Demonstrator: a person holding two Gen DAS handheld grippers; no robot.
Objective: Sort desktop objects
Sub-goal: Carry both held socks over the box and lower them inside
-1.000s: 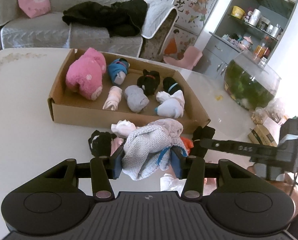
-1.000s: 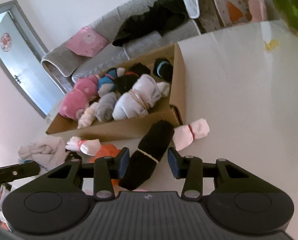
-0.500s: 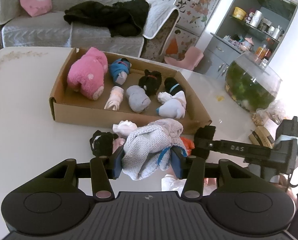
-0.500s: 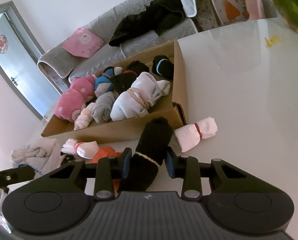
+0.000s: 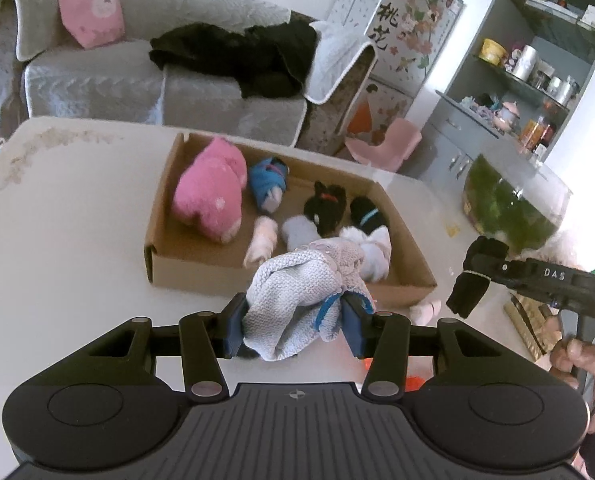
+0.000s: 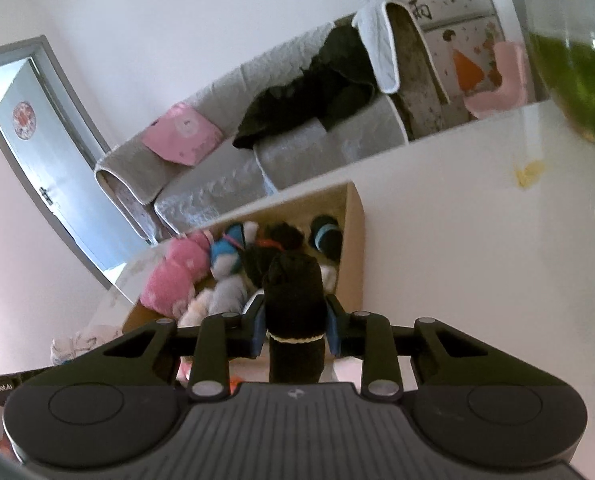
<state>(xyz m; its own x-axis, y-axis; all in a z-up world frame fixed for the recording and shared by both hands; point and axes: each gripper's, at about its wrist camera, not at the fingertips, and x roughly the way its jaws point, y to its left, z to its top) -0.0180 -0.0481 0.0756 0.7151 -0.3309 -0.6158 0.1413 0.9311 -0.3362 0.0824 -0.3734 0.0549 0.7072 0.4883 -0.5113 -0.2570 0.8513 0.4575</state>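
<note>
Now your left gripper point(image 5: 293, 322) clamps the grey knit bundle point(image 5: 297, 300); ahead, rolled socks point(image 5: 263, 240) crowd the cardboard box point(image 5: 185, 268), while your right gripper point(image 6: 295, 330) grips a black sock roll point(image 6: 295, 308).

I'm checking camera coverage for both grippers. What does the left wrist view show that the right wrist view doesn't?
Only the left wrist view shows the left gripper clamped on the grey knitted bundle, the grey shelf unit, and the right gripper from outside.

Only the right wrist view shows the door and the right gripper up close, shut on the black sock roll.

Both show the cardboard box of rolled socks, the pink plush bundle, the sofa and the fishbowl.
</note>
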